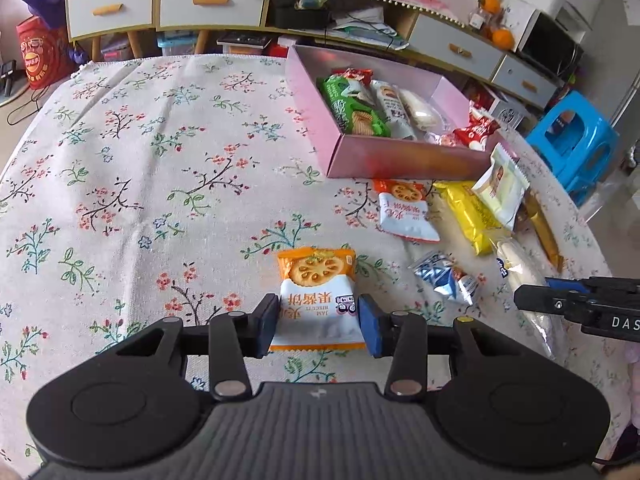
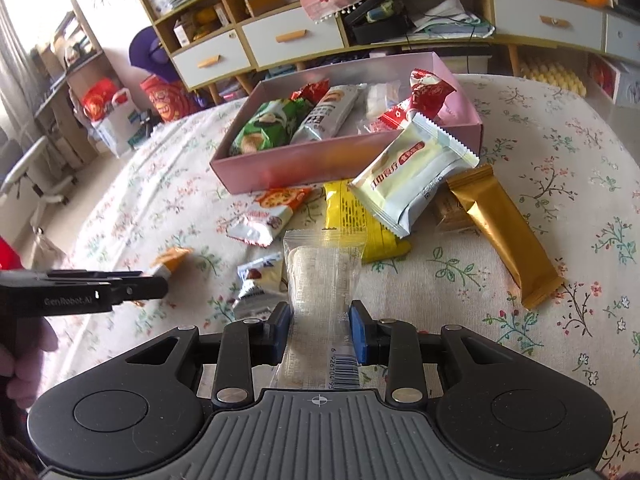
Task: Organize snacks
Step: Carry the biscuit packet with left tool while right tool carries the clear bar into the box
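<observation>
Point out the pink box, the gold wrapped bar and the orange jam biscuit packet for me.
pink box (image 2: 320, 168): right wrist view, on its near outer wall.
gold wrapped bar (image 2: 504, 232): right wrist view, on the wrapper's middle.
orange jam biscuit packet (image 1: 316, 276): left wrist view, on the printed biscuit.

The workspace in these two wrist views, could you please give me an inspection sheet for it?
Surface: table under a floral cloth.
Job's things: pink box partly filled with snack packets; more lie loose in front of it, including a yellow packet and a gold bar.
Clutter: nothing seen besides the snacks.
Tongs: left tongs shut on an orange jam biscuit packet; right tongs shut on a clear-wrapped pastry.
Cables: black leads on the cabinet behind.
Surroundings: drawer cabinet, blue stool, red bag.
</observation>
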